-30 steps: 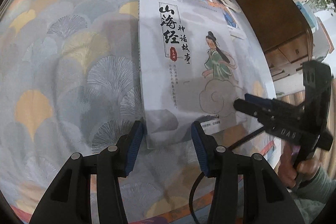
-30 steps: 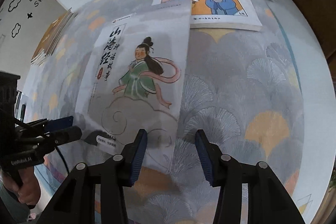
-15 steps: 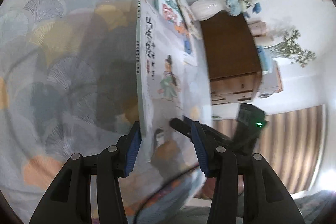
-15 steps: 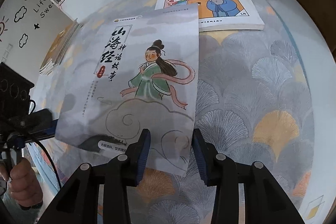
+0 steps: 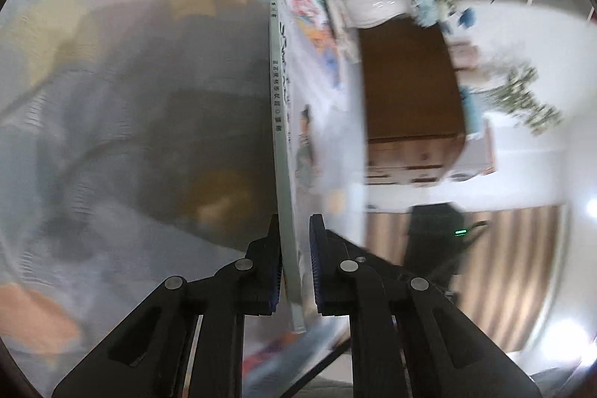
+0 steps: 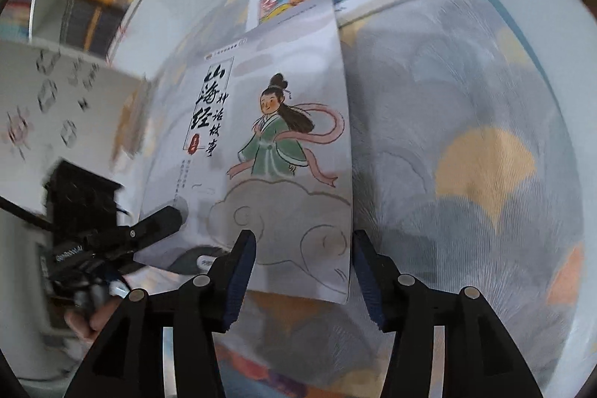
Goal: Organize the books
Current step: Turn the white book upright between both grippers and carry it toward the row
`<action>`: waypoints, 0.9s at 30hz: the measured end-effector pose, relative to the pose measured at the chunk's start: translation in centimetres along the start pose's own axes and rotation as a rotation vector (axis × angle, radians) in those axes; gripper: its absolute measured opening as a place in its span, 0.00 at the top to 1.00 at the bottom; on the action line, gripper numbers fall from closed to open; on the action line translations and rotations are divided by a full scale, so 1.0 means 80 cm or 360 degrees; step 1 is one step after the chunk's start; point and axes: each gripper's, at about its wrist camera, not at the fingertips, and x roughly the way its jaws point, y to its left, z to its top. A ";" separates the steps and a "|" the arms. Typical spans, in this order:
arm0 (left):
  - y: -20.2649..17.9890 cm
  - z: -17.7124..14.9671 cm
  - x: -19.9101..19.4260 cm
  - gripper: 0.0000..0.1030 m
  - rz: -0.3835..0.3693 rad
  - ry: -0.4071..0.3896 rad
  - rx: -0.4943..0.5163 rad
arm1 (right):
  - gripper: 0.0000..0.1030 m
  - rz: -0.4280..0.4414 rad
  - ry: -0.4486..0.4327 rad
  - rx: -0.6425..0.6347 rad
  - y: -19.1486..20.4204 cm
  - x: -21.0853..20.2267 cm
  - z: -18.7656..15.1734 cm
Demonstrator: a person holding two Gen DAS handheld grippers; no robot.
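The left gripper [image 5: 294, 267] has just closed its fingers on the book [image 6: 283, 144], tilting it off the worktop [image 6: 466, 122], so the right gripper [image 6: 304, 271], fingers just widened and empty, straddles its corner.

Grey fan-patterned tablecloth [image 6: 466, 92] — orange accents

A: What can you read on the grey book [image 6: 276, 144]?
B: Large brush characters down its cover: 山海经, with 神话故事 beside them, smaller. A red seal below is too small to read.
A: And its spine [image 5: 280, 122]?
B: Small print, blurred; I cannot read it.
A: Anything on the left tool [image 6: 112, 237]?
B: White lettering on its body, too blurred to make out.
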 end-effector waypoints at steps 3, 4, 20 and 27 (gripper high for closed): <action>-0.005 0.005 -0.001 0.90 -0.0086 -0.0005 -0.0040 | 0.49 0.0191 -0.0022 0.0152 -0.020 -0.012 0.000; -0.005 0.007 -0.002 0.90 -0.0133 -0.0002 -0.0066 | 0.49 0.0258 -0.0028 0.0205 -0.027 -0.016 0.000; -0.021 0.020 0.002 0.90 -0.0228 0.0018 -0.0139 | 0.62 0.0686 -0.0103 0.0464 -0.053 -0.014 -0.005; -0.066 0.018 -0.027 0.90 0.0010 0.0009 0.0189 | 0.68 0.0257 -0.0210 -0.0084 0.037 -0.042 -0.004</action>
